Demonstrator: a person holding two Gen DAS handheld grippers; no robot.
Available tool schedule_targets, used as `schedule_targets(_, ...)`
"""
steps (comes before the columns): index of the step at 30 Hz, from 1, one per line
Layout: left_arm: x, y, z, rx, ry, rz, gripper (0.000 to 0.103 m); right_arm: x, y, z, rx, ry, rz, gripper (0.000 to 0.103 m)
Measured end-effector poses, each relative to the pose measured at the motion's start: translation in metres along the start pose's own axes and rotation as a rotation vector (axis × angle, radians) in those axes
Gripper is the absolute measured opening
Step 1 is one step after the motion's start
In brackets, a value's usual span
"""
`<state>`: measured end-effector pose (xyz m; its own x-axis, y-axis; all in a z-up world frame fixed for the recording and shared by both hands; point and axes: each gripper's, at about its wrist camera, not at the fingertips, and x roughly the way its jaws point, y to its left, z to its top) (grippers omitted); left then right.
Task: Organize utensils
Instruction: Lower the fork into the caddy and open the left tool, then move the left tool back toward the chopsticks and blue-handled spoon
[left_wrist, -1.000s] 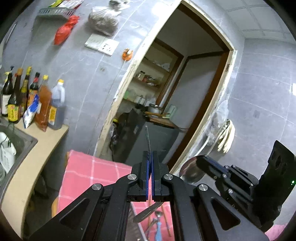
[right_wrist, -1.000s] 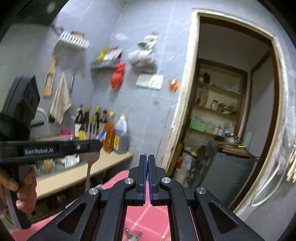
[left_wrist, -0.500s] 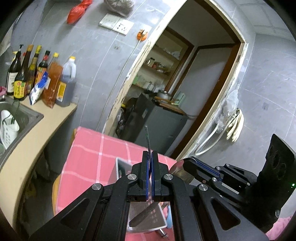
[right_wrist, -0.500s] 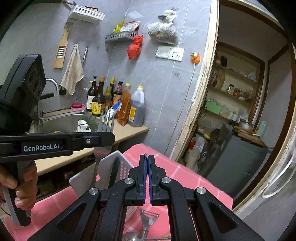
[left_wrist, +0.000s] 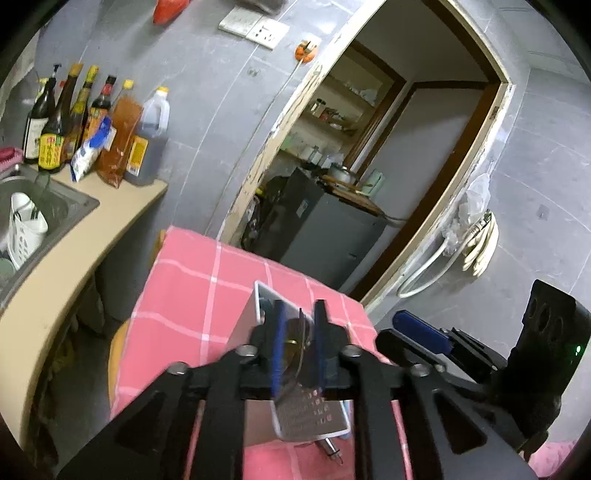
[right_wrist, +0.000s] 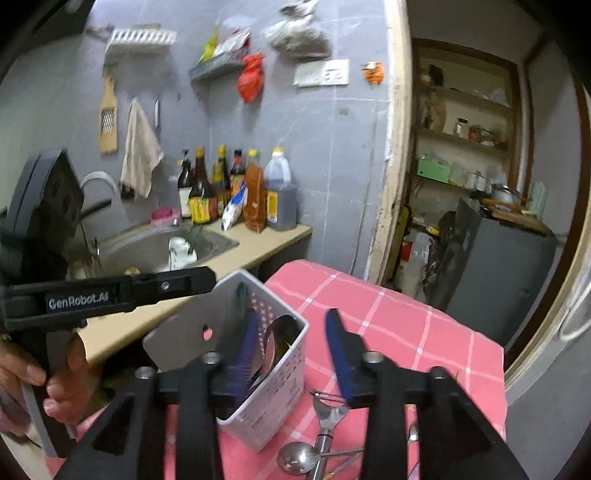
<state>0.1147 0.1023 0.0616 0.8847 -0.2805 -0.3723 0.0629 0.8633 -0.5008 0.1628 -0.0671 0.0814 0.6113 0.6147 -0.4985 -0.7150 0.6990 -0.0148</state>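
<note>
Looking along the left claw (left_wrist: 298, 347), we see its jaws opening above a white perforated utensil holder (left_wrist: 310, 413) that stands on the counter (left_wrist: 192, 295), which is spread with a pink checked cloth. A metal utensil (left_wrist: 295, 341) stands between the blue pads (left_wrist: 275, 350), and we cannot tell whether they still press on it; its lower end reaches into the holder. From the right wrist view, the right claw (right_wrist: 291, 354) is also opening, its jaws well apart and gripping nothing, with the holder (right_wrist: 273, 391) just below and behind its left finger. Dark and metal utensils (right_wrist: 275, 343) already stand inside the holder. Beside the holder, toward the near edge of the counter, lie a peeler (right_wrist: 328, 406) and a spoon (right_wrist: 297, 458), touching the cloth. A hand (right_wrist: 55, 380) grips the handle of the left device (right_wrist: 110, 299) at the left of that view. Beyond the far left edge of the counter, a sink (right_wrist: 155, 247) and a row of sauce bottles (right_wrist: 236, 188) stand against the grey wall.
</note>
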Motion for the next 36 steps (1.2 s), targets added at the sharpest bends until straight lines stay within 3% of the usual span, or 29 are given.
schedule_targets(5,-0.007,-0.013,0.008,0.019,-0.035,0.004,0.031,-0.025,-0.022,0.009,0.063,-0.051,-0.035,0.041)
schedule_targets(7,-0.01,-0.023,0.011,0.045,-0.058,0.003,0.042,-0.04,-0.034,0.012,0.1,-0.086,-0.061,0.058)
schedule_targets(8,-0.012,-0.029,0.011,0.055,-0.073,0.0,0.047,-0.048,-0.041,0.013,0.121,-0.103,-0.074,0.062)
schedule_targets(14,-0.007,-0.064,0.006,0.122,-0.094,-0.017,0.065,-0.09,-0.085,0.005,0.225,-0.164,-0.189,0.096)
schedule_targets(17,0.003,-0.08,-0.003,0.156,-0.08,-0.025,0.067,-0.104,-0.106,-0.008,0.248,-0.157,-0.23,0.101)
schedule_targets(23,0.041,-0.105,-0.035,0.171,0.024,-0.032,0.067,-0.113,-0.137,-0.044,0.276,-0.088,-0.26,0.102)
schedule_targets(30,0.09,-0.117,-0.07,0.166,0.162,0.002,0.067,-0.103,-0.171,-0.084,0.308,0.041,-0.219,0.102)
schedule_targets(34,0.109,-0.132,-0.084,0.288,0.176,0.059,0.067,-0.088,-0.187,-0.1,0.326,0.109,-0.174,0.102)
schedule_targets(36,0.123,-0.133,-0.091,0.293,0.224,0.06,0.067,-0.079,-0.195,-0.109,0.339,0.144,-0.141,0.102)
